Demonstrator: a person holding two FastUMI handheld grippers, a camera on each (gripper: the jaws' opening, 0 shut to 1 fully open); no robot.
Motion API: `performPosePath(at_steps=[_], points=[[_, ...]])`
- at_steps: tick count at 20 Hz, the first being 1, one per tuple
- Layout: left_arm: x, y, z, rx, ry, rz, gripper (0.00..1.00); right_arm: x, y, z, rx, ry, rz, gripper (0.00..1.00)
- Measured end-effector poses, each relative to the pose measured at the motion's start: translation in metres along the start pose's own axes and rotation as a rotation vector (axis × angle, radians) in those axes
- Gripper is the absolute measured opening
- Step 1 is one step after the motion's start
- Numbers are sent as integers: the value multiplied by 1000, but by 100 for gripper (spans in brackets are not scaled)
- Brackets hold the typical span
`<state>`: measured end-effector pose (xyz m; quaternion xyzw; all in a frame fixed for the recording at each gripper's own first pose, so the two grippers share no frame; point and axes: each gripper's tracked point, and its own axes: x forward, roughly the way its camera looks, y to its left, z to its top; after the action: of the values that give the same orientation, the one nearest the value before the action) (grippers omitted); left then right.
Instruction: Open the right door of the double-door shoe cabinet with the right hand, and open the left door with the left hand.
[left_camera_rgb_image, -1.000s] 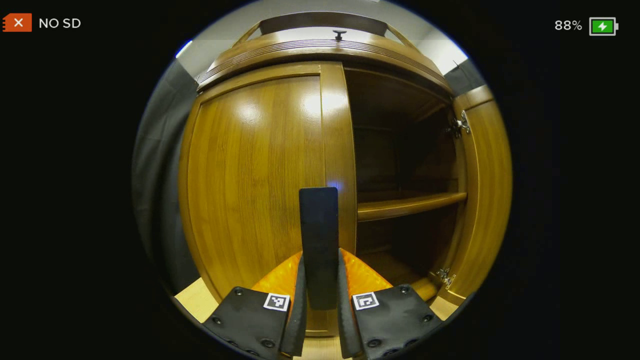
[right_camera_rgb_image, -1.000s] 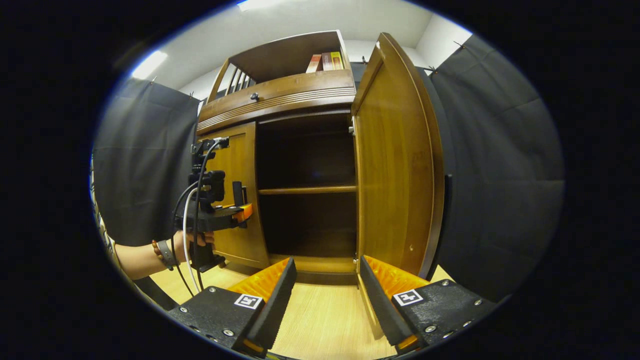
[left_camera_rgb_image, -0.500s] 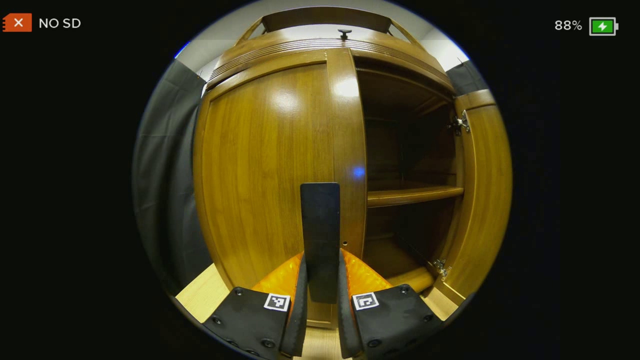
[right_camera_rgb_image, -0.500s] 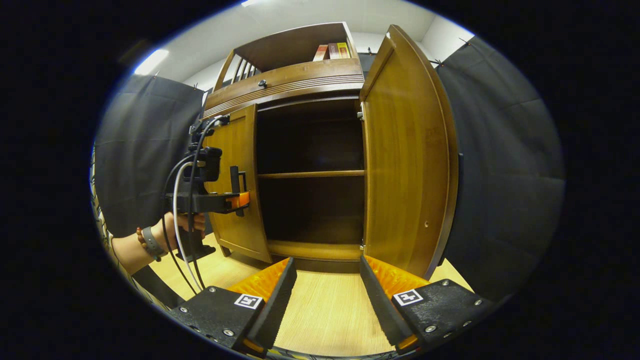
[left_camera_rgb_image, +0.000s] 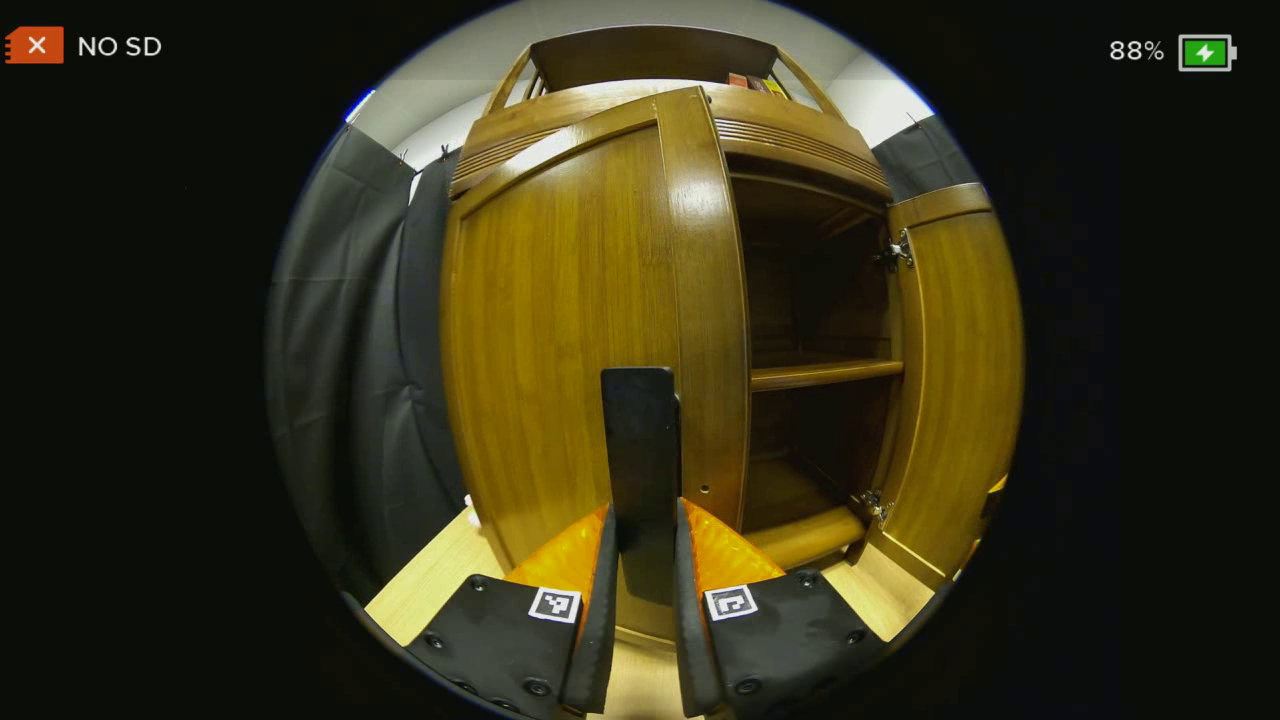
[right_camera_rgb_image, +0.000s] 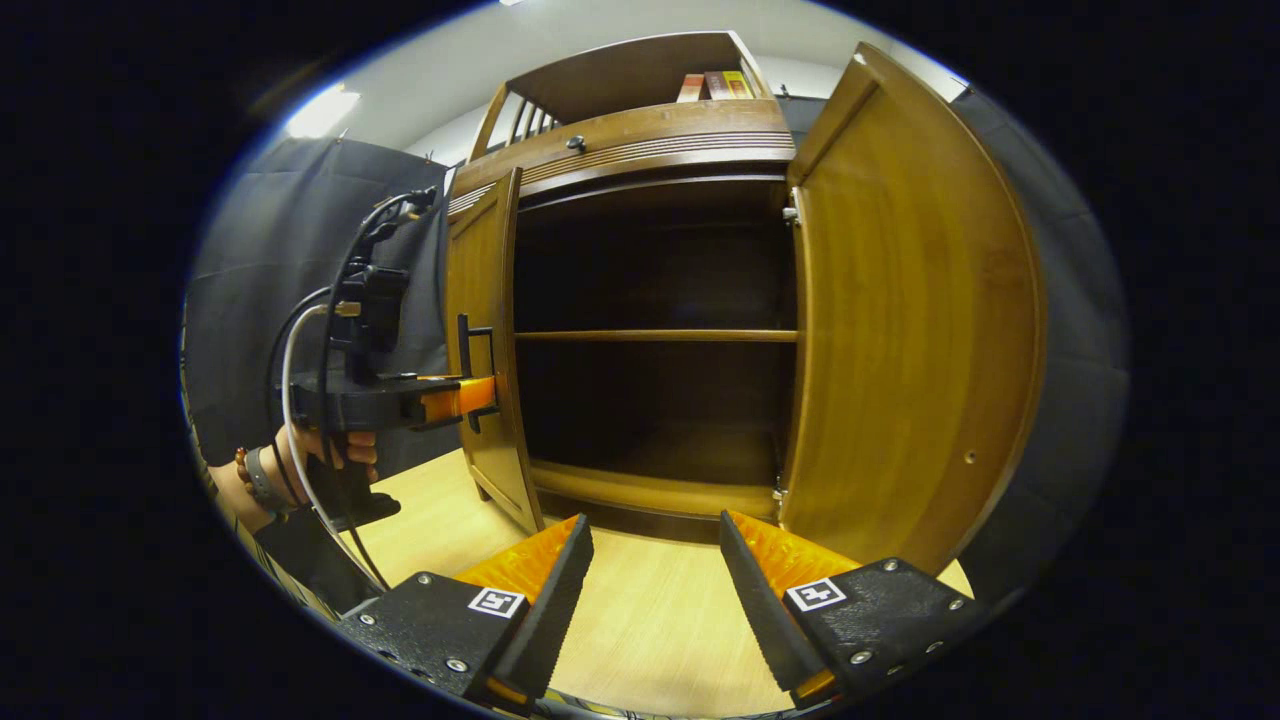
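The shoe cabinet (right_camera_rgb_image: 650, 140) stands on the wooden floor (right_camera_rgb_image: 650, 620) with both doors away from its front. The right door (right_camera_rgb_image: 900, 330) is swung wide out, and the right hand-held gripper (right_camera_rgb_image: 650, 590) hangs low in front of the opening with its fingers spread and nothing between them. So, to my judgement, the right-hand step is finished.

The step in hand is the left door (left_camera_rgb_image: 570, 320). The left hand-held gripper (left_camera_rgb_image: 640, 560) pinches the dark vertical handle (left_camera_rgb_image: 640, 450) near the free edge of this door; in the left gripper view both fingers press on the lower part of the handle. In the right gripper view I see this same gripper from the side, held by a person's hand (right_camera_rgb_image: 330, 460), with its tip at the handle, and the door stands almost edge-on, turned well out from the cabinet.

Inside, 1 shelf (right_camera_rgb_image: 655, 336) crosses the dark opening at about half height, and I cannot tell if anything lies on it. Some books (right_camera_rgb_image: 715, 85) stand on the open upper part of the cabinet.

I think the next move is a last pull along the arc of the hinge, so the handle does not slip from the fingers, until the left door is as wide as the right one. After that the fingers should open and draw back from the handle.
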<state>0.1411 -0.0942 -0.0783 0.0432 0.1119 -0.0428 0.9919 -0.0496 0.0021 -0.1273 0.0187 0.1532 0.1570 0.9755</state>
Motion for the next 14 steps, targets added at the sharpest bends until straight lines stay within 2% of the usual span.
performPosePath(at_steps=[10,14], points=[[-30,35,-5,5,-5,116,29,19,42,-10,4,38,115,80],[-42,53,-7,-18,-11,198,28,23,58,-7,-10,32,156,80]])
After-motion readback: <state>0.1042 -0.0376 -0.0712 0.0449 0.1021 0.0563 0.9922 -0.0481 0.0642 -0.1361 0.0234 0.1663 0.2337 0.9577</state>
